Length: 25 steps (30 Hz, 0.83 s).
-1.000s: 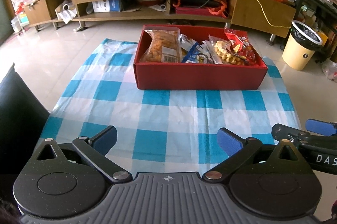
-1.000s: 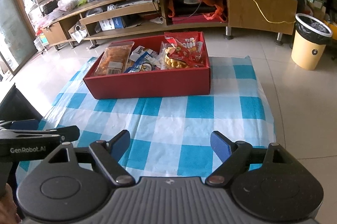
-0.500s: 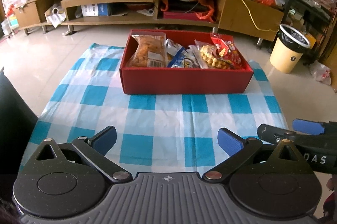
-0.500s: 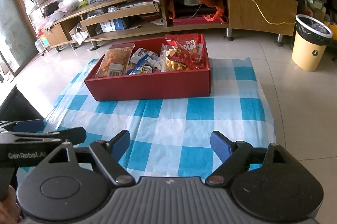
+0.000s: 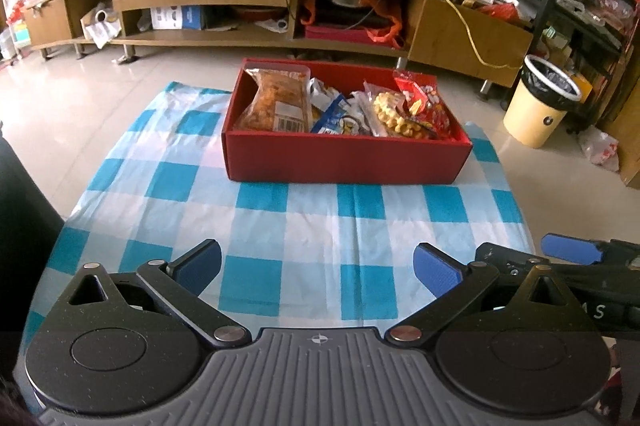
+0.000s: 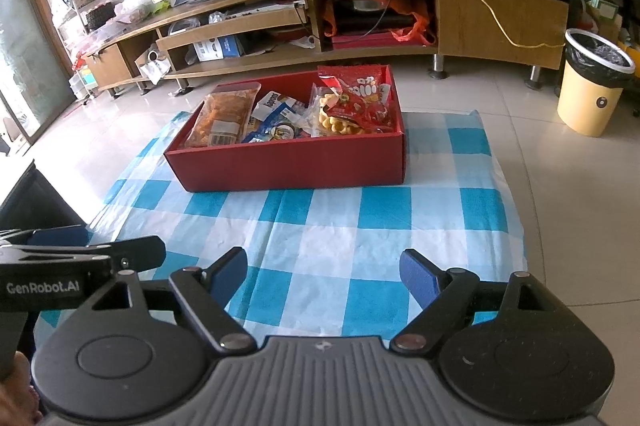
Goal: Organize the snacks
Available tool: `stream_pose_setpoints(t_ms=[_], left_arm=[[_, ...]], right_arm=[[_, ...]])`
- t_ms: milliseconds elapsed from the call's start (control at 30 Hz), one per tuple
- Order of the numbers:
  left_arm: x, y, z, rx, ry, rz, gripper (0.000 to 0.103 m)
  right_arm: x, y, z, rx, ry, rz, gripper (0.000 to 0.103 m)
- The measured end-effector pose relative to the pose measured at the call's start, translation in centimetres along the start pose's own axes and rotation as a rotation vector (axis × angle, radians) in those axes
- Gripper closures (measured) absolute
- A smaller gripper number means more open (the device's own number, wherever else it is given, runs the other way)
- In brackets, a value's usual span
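Observation:
A red box [image 5: 344, 157] [image 6: 296, 161] stands on the far half of a blue-and-white checked cloth [image 5: 304, 222] [image 6: 360, 226]. It holds several snack packs: an orange bag [image 5: 276, 97] [image 6: 224, 113] at the left, blue packs [image 5: 336, 113] in the middle, waffle biscuits [image 5: 396, 113] and a red bag [image 5: 424, 97] [image 6: 360, 93] at the right. My left gripper [image 5: 318, 266] is open and empty, low over the near cloth. My right gripper [image 6: 322, 272] is open and empty beside it; it also shows at the right of the left wrist view [image 5: 568, 254].
A long wooden TV stand [image 5: 280, 9] with a TV runs along the back. A yellow waste bin [image 5: 540, 101] [image 6: 592, 81] stands on the tiled floor at the right. A dark object [image 5: 20, 209] borders the cloth at the left.
Both grippers have drawn back and risen a little, so the box looks smaller and farther. The left view has swung so the box sits more to the right. Both stay open.

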<state>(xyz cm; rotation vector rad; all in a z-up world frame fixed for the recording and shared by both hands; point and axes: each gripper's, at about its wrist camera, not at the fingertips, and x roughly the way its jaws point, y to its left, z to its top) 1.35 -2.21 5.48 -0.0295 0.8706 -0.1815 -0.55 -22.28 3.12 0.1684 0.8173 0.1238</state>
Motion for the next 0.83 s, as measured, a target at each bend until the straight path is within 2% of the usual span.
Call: stream_pose_setpoints(t_ms=[133,233,500,633,833], left_arm=[[-0.2,0.0,0.4,-0.002,-0.003,-0.018,0.000],[-1.4,-0.2,0.4,-0.003,-0.066,0.019,0.000],[-3.1,-2.8,0.2,0.172,-0.168,0.102,0.002],[-3.2,-3.2,0.0,0.197,-0.188,0.093,0.002],[-3.2,-3.5,-0.1,0.207,-0.209,0.124,0.000]], right_arm=[[-0.1,-0.1,0.1,0.006,-0.011,0.007,0.023],[-0.5,-0.2,0.2,0.009,-0.028,0.027,0.023],[-1.1,-0.1,0.5,-0.004,-0.063,0.027,0.023],[-1.0,-0.4,0.6,0.009,-0.061,0.029,0.023],[-0.8,-0.8,0.7,0.030,-0.053,0.048,0.023]])
